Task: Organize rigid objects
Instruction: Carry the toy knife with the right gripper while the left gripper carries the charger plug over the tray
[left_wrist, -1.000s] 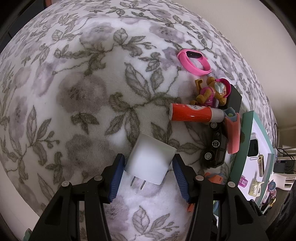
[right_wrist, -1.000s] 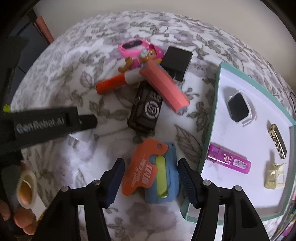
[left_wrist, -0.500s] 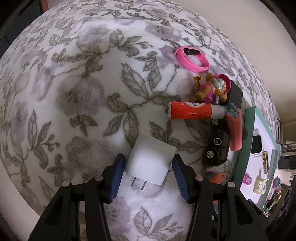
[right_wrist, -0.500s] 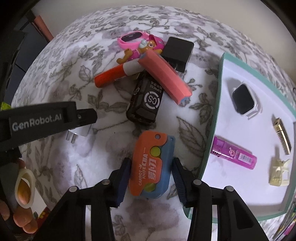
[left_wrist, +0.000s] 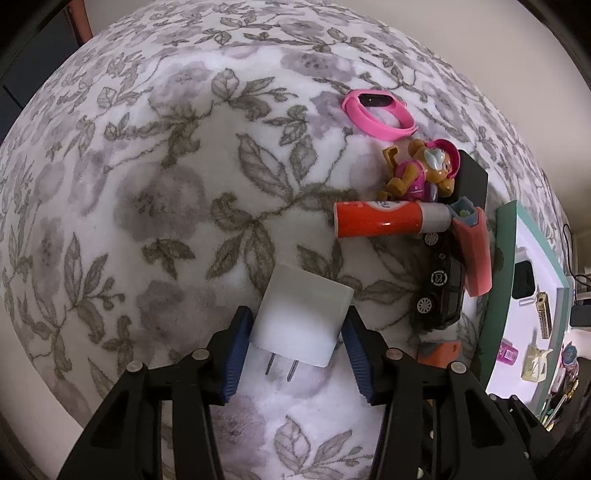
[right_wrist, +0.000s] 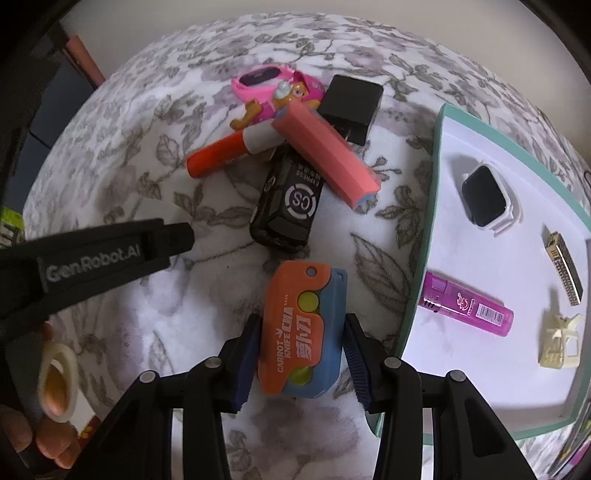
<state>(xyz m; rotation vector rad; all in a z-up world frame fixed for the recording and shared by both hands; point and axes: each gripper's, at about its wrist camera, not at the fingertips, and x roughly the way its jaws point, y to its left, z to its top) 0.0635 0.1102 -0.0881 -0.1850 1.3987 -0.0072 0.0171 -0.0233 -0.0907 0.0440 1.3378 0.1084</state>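
Blue-padded left gripper (left_wrist: 295, 345) is closing on the white charger (left_wrist: 303, 318), its pads at the charger's sides. The right gripper (right_wrist: 301, 356) has the orange-and-blue carrot knife toy (right_wrist: 303, 332) pinched between its pads on the floral blanket (right_wrist: 147, 147). Just right of the knife lies the teal-rimmed tray (right_wrist: 424, 266); beyond it sits the black toy car (right_wrist: 290, 203).
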